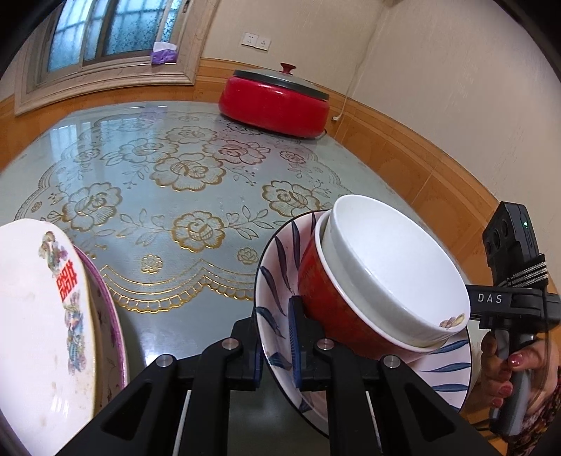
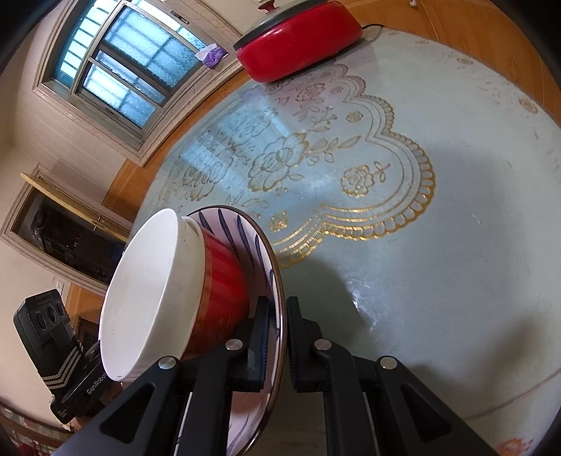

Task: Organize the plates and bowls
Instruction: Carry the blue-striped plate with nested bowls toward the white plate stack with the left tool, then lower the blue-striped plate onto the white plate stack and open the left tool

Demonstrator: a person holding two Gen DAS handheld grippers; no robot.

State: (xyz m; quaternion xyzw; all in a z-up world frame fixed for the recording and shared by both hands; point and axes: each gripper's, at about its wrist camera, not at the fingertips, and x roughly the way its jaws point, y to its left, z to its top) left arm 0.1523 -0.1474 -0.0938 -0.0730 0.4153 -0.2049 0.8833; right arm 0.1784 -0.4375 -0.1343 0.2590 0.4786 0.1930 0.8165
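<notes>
While you hold the round white plate with blue leaf strokes (image 1: 277, 280) above the table, tilted, both your grippers pinch its rim: the left gripper (image 1: 275, 345) on one edge, the right gripper (image 2: 277, 342) on the opposite edge, jaws pressed on the porcelain. On the plate sits a red bowl with a white rim (image 1: 326, 301), and a plain white bowl (image 1: 396, 266) is nested inside it. The lower part of the plate is cut off behind your black gripper arms. At the left edge of the left wrist view, a white plate with red characters (image 1: 38, 315) lies on a purple-rimmed plate (image 1: 108, 315); both are only partly visible. The pale green glass tabletop with gold flower lace (image 1: 182, 168) carries a red lidded electric pot (image 1: 277, 101) near the wall, under a frosted window (image 1: 115, 28).
</notes>
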